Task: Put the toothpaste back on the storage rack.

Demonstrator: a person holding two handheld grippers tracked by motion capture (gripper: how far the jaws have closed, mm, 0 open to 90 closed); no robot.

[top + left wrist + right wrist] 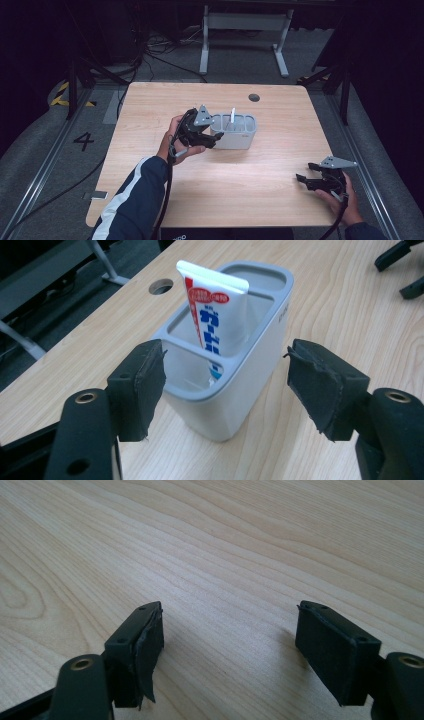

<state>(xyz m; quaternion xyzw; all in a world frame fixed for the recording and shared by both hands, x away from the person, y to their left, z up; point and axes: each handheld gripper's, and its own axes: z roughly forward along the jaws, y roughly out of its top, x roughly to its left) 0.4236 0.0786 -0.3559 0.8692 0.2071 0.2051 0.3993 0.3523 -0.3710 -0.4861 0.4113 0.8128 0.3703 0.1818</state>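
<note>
Light wooden table, grey two-compartment holder near its centre, left gripper spread wide just beside the holder's near end, grasping nothing, right gripper released over bare wood at the table's right, toothpaste tube upright in the holder's far compartment

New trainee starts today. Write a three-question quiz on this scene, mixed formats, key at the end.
1. True or false: the toothpaste lies flat on the table.
2. The left gripper is: A) shut on the holder B) open, its jaws either side of the holder C) shut on nothing.
3. Fill in: the right gripper is open over bare ____.

Key: 1 false, it stands in the holder; 2 B; 3 table.
</note>
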